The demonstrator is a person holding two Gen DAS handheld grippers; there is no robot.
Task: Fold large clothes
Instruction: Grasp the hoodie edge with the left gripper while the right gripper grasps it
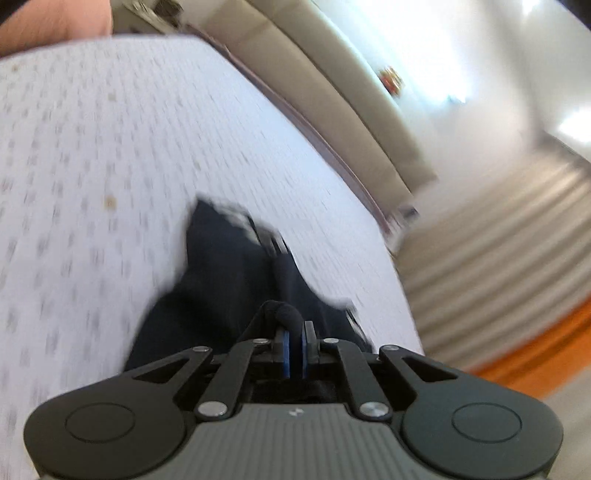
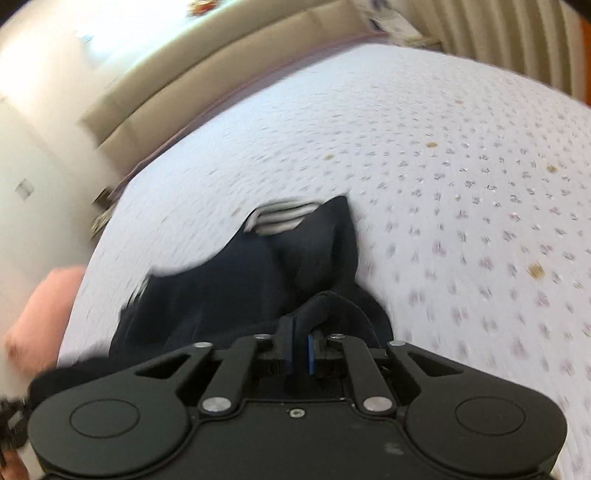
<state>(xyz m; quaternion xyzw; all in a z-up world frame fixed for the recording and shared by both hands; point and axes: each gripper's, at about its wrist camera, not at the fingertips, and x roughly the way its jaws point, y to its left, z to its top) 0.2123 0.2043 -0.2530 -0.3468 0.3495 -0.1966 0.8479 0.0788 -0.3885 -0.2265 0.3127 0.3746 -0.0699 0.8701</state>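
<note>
A dark navy garment (image 1: 229, 266) with white-striped trim (image 1: 266, 229) lies bunched on the bed's white dotted cover (image 1: 110, 147). A fold of it loops over the tips of my left gripper (image 1: 294, 328), whose blue pads stand nearly together, pinching the cloth. In the right wrist view the same garment (image 2: 229, 280) trails forward from my right gripper (image 2: 301, 332), and its striped trim (image 2: 284, 218) lies at the far end. Dark cloth sits between those fingertips too, with a narrow gap lower down between the pads. Both views are motion-blurred.
The bed cover (image 2: 443, 184) spreads wide around the garment. A beige padded headboard (image 1: 332, 92) (image 2: 203, 66) runs along the wall. Pleated curtains (image 1: 498, 240) hang past the bed's corner, above an orange strip (image 1: 535, 350). A person's arm (image 1: 48, 22) shows at top left.
</note>
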